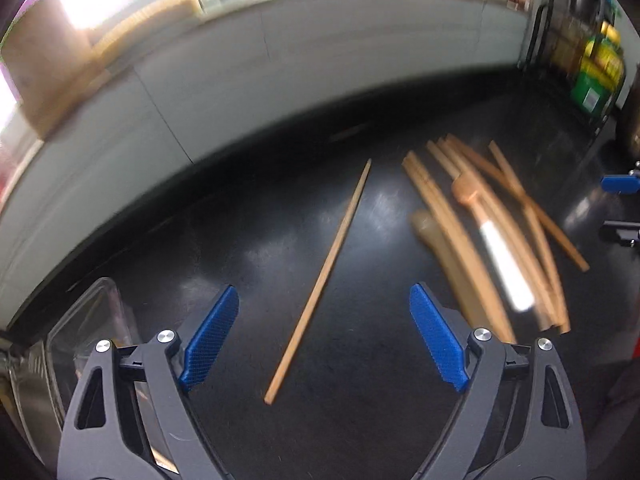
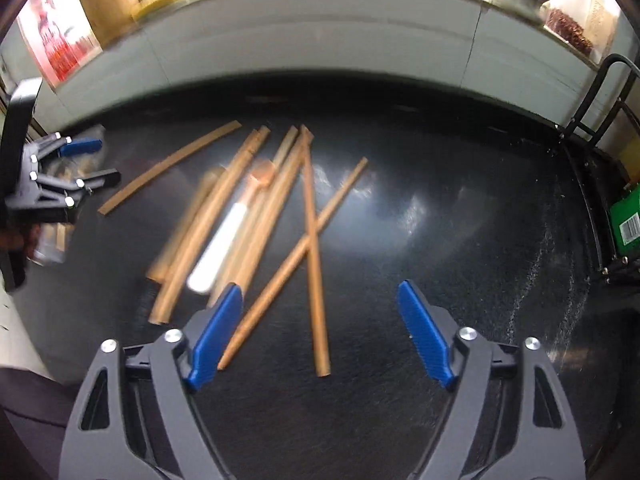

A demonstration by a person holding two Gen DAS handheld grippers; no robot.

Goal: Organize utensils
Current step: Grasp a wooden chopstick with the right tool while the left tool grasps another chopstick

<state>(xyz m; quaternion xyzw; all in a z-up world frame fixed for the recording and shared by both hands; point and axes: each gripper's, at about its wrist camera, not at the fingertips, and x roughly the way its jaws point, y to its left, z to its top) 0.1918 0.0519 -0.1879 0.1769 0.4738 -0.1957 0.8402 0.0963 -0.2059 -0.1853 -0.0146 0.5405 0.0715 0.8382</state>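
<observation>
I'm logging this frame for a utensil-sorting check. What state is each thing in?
Left tongs: open, empty, over the lone chopstick.
Right tongs: open, empty, above two crossed chopsticks.
Lone chopstick: flat on the counter, apart from the pile.
Chopstick pile: loose, overlapping, unsorted.
Clear container: beside the left tongs, contents unclear.

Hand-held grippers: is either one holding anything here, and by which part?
Nothing is held. The left hand-held gripper stands open over a single chopstick; the right hand-held gripper open over crossed chopsticks.
</observation>
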